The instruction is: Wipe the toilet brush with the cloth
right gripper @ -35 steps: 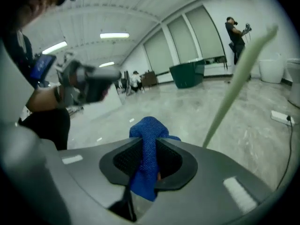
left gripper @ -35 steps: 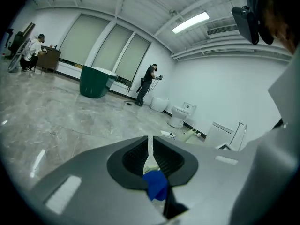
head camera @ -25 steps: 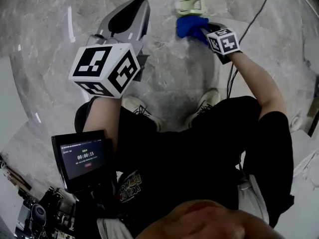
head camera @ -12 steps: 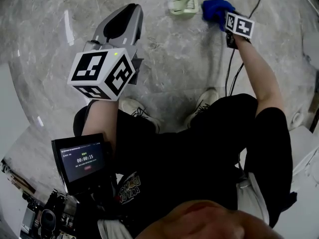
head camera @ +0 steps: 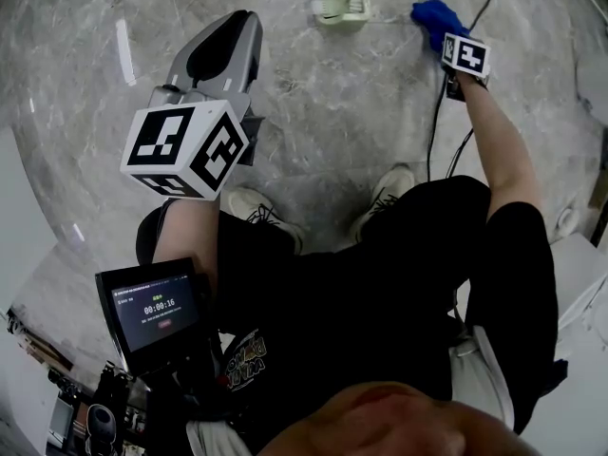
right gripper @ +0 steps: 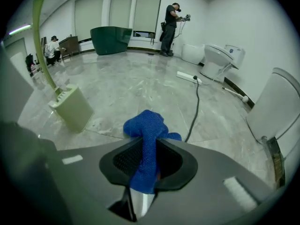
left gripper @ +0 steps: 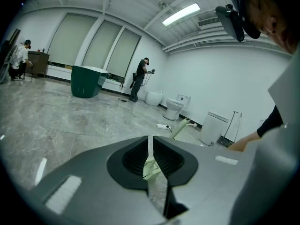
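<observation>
The pale green toilet brush [head camera: 340,6] lies on the grey floor at the top of the head view, its handle running up and right. In the right gripper view its block-shaped head [right gripper: 72,108] stands at the left. My right gripper [head camera: 446,31] is to the right of the brush head and apart from it. It is shut on the blue cloth [right gripper: 147,125], which bunches out past the jaws; the cloth [head camera: 435,13] hangs just over the floor. My left gripper [head camera: 233,31] hovers left of the brush, jaws shut to a slit with nothing held.
A black cable [head camera: 435,131] runs along the floor beside my right arm, from a white power strip [right gripper: 188,77]. My shoes [head camera: 388,194] are below the brush. Toilets [right gripper: 216,60], a dark green bin [right gripper: 110,39] and people stand far off.
My right gripper has carried the blue cloth to the right, away from the brush head it was against. The left gripper has stayed about where it was.
</observation>
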Demonstrator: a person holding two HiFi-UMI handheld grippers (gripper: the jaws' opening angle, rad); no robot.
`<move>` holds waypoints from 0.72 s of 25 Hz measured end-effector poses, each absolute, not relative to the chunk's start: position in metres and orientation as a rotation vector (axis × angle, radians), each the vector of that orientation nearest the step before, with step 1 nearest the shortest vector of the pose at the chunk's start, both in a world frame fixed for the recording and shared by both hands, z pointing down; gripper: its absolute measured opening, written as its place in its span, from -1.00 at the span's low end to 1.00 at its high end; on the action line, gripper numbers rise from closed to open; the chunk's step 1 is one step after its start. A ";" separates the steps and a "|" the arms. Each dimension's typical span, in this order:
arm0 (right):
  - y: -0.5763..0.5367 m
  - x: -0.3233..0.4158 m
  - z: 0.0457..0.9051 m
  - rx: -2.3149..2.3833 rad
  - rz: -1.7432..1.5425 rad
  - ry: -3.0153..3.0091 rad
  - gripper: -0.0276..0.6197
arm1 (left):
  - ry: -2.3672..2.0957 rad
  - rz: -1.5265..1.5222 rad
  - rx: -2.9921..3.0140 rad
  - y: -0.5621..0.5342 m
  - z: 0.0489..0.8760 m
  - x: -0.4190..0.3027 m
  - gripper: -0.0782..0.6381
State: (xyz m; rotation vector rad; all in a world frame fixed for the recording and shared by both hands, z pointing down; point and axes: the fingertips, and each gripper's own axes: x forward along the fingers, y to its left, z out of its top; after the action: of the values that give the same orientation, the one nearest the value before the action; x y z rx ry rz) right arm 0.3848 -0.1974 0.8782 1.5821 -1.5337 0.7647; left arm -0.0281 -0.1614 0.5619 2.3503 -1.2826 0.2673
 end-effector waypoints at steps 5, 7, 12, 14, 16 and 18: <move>-0.203 0.300 0.883 1.374 0.787 -1.729 -0.64 | -1.279 0.290 2.360 -0.161 0.564 -0.025 -0.69; -0.207 0.258 0.884 1.279 0.772 -1.798 -0.64 | -1.285 0.297 2.357 -0.160 0.566 -0.027 -0.69; -0.221 0.200 0.884 1.176 0.722 -1.860 -0.64 | -1.303 0.302 2.357 -0.157 0.567 -0.033 -0.69; -0.228 0.196 0.884 1.176 0.714 -1.853 -0.64 | -1.313 0.297 2.356 -0.156 0.566 -0.036 -0.69; -0.232 0.193 0.885 1.169 0.706 -1.851 -0.64 | -1.316 0.283 2.353 -0.155 0.564 -0.037 -0.69; -0.234 0.185 0.885 1.158 0.712 -1.859 -0.65 | -1.313 0.271 2.357 -0.155 0.562 -0.037 -0.69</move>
State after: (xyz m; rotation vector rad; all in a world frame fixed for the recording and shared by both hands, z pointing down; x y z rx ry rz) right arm 0.1853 -0.2340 0.8848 1.1577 -1.8591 0.7118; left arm -0.0367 -0.1553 0.5618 2.3573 -1.3127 0.2710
